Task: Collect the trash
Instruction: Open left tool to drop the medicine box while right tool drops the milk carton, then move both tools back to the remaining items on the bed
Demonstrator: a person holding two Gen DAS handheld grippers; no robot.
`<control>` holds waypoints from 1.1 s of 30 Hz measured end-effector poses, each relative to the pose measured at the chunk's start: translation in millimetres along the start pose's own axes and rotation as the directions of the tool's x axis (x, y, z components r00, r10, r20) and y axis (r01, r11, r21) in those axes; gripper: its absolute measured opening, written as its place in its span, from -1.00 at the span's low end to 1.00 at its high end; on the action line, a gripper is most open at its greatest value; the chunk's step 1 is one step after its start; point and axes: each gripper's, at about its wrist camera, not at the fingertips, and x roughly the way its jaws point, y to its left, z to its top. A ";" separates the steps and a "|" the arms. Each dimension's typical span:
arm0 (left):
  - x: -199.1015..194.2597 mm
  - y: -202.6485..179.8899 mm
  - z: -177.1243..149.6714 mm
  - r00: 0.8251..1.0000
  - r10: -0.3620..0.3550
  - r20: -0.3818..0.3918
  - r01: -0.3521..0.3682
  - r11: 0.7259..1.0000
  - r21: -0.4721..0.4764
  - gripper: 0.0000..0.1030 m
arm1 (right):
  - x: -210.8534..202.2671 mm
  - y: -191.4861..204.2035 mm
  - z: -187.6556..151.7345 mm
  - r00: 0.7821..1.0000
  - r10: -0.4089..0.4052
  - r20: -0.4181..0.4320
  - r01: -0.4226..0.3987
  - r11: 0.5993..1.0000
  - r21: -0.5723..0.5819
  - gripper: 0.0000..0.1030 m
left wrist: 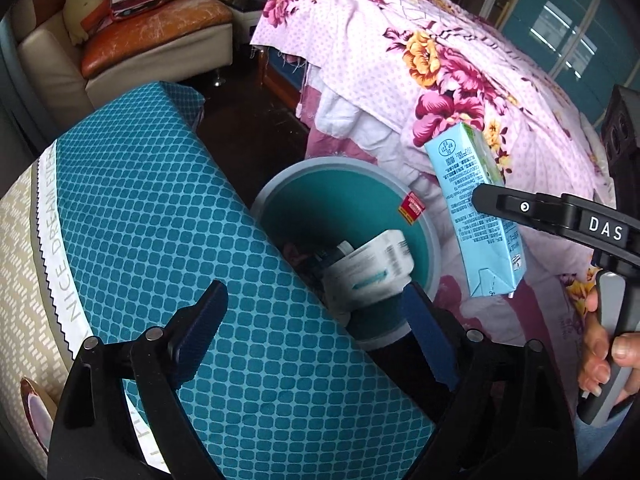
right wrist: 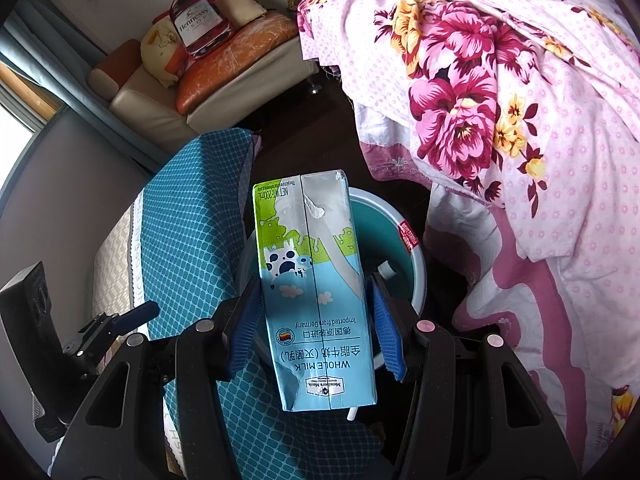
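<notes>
My right hand-held gripper (right wrist: 316,320) pinches the milk carton (right wrist: 312,280) lengthwise above the bin (right wrist: 416,276); left hand-held gripper (left wrist: 312,328) spread, empty.

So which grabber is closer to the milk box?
Right. The right gripper clamps the milk box; the left gripper, open, is off to the side, over the bin.

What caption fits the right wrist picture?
Right hand-held gripper holds a milk carton above the teal bin.

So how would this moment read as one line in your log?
left gripper: open, empty | white bottle: in teal bin | right gripper: holding milk carton over bin
</notes>
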 end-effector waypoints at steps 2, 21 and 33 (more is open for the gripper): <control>-0.9 4.6 -1.0 1.000 -0.002 -0.001 0.002 1.000 -0.012 0.73 | 2.6 1.9 0.0 1.000 -0.002 -0.006 0.002 1.000 -0.005 -0.02; -8.8 44.2 -24.9 1.000 -0.023 -0.016 0.021 0.995 -0.096 0.75 | 21.1 17.5 -2.0 0.998 -0.039 -0.049 0.039 0.999 -0.007 0.16; -47.1 67.3 -52.5 1.000 0.001 0.012 0.001 0.990 -0.140 0.75 | 15.9 54.6 -17.4 0.995 -0.004 -0.098 0.000 0.999 -0.042 0.42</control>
